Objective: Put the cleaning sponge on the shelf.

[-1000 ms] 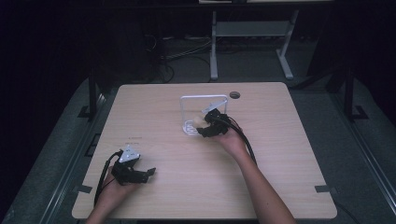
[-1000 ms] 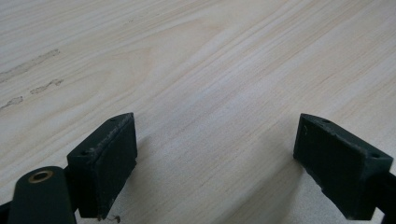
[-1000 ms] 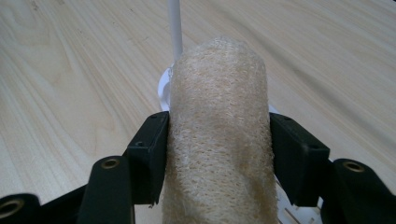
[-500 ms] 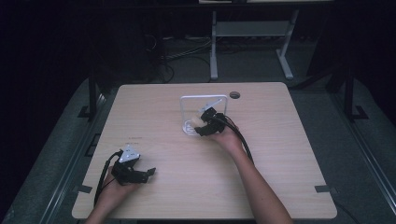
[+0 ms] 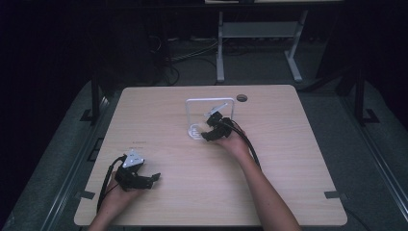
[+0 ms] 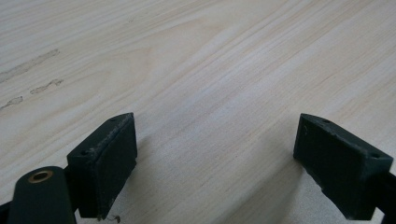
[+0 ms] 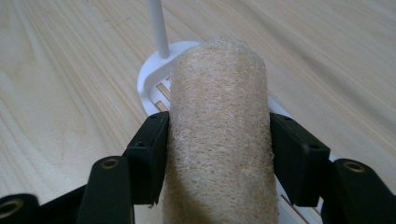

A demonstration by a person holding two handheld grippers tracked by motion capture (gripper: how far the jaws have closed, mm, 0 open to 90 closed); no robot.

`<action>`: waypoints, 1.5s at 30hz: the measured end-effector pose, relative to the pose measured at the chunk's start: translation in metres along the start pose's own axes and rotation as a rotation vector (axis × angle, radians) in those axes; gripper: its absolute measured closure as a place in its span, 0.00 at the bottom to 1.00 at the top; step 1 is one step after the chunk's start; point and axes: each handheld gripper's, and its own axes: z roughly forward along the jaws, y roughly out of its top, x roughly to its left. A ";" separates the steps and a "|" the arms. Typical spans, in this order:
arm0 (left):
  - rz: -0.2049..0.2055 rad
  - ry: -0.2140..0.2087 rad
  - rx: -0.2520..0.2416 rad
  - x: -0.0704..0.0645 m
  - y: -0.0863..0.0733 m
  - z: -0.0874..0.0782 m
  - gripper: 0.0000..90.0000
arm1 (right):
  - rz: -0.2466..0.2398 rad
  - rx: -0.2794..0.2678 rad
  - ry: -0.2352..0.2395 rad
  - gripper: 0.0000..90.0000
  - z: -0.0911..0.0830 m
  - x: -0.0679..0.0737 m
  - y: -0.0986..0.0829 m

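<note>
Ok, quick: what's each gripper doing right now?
Left gripper: open, holding nothing, low over the table.
Right gripper: closed on the loofah, over the white rack.

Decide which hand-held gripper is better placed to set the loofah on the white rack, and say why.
Right. The right hand-held gripper already clamps the loofah over the white rack; the left hand-held gripper sits open, far away near the table's front edge.

Black fingers (image 7: 149, 158) clamping loofah roll (image 7: 218, 140), white slotted rack (image 7: 154, 88) beneath
</note>
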 end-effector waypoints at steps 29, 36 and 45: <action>0.001 -0.003 0.001 0.000 0.000 0.000 0.14 | 0.001 -0.057 0.010 0.40 -0.030 0.002 0.005; 0.002 -0.002 0.002 0.000 0.000 0.000 0.14 | -0.004 -0.093 0.033 0.54 -0.050 0.008 0.004; 0.001 -0.002 0.000 0.000 0.000 0.000 0.14 | -0.012 -0.109 0.089 0.91 -0.064 0.013 -0.009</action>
